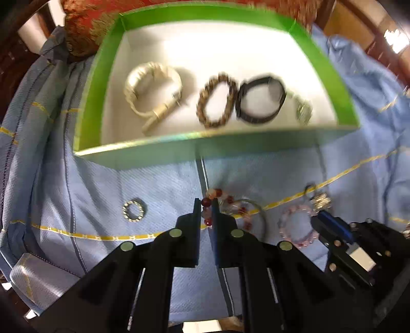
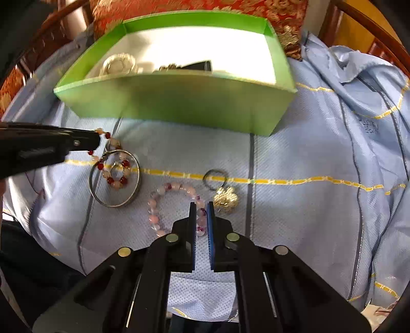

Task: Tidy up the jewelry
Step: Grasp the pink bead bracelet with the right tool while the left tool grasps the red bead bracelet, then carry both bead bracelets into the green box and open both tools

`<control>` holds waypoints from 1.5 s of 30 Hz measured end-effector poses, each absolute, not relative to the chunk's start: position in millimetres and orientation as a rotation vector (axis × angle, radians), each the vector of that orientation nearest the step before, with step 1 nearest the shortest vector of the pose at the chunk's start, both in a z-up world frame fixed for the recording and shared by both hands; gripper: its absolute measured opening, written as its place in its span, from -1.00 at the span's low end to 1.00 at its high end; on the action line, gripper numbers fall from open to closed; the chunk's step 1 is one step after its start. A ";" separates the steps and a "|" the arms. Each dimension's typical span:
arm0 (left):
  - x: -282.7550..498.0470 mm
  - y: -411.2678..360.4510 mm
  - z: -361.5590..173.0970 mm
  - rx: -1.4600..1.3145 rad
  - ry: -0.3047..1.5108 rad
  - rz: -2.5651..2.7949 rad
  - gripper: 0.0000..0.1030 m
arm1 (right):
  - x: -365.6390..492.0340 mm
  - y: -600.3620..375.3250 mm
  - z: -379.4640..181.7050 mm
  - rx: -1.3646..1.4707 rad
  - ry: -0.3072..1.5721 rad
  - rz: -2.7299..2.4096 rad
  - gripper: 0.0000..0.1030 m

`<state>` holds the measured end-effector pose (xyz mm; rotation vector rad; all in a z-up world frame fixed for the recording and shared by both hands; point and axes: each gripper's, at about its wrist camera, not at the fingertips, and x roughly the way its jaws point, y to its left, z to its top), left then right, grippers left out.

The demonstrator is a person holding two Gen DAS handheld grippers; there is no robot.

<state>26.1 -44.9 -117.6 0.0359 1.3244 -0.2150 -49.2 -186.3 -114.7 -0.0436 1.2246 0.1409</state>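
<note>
A green box (image 1: 143, 151) with a white floor holds a cream bracelet (image 1: 152, 88), a gold chain bracelet (image 1: 217, 101), a black band (image 1: 261, 101) and a small gold piece (image 1: 303, 111). My left gripper (image 1: 206, 205) is shut on a red-and-pink bead bracelet (image 1: 207, 202), which also shows in the right wrist view (image 2: 116, 174) lying partly inside a silver bangle (image 2: 115, 202). My right gripper (image 2: 201, 207) is shut on a pink bead bracelet (image 2: 156, 205) on the blue cloth. The green box (image 2: 179, 100) stands behind.
A sparkly ring (image 1: 133, 210) lies on the blue cloth (image 1: 102, 184) to the left. A gold charm on a ring (image 2: 225, 196) lies beside the pink bracelet. A red-and-gold cushion (image 2: 194, 6) and wooden chair frame (image 2: 358, 15) are behind the box.
</note>
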 end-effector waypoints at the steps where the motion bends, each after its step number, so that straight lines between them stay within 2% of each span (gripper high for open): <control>1: 26.3 -39.7 -110.7 0.009 1.310 -0.228 -0.84 | -48.6 -188.5 -110.6 -0.031 1.212 0.136 -0.85; 7: 21.7 -3.5 -71.9 -0.127 1.235 -0.279 -0.84 | -45.6 -212.1 -78.4 0.043 1.145 0.140 -0.85; 17: 22.4 3.1 -68.2 -0.153 1.235 -0.278 -0.84 | -44.4 -211.4 -60.0 0.111 1.121 0.203 -0.85; 34: 9.9 -24.7 -56.3 0.080 1.122 -0.164 -0.84 | -36.4 -207.8 -63.8 -0.005 1.093 0.098 -0.85; 45: -1.9 -25.4 -31.0 0.101 1.012 -0.192 -0.84 | -37.3 -191.3 -65.3 -0.027 1.097 0.133 -0.85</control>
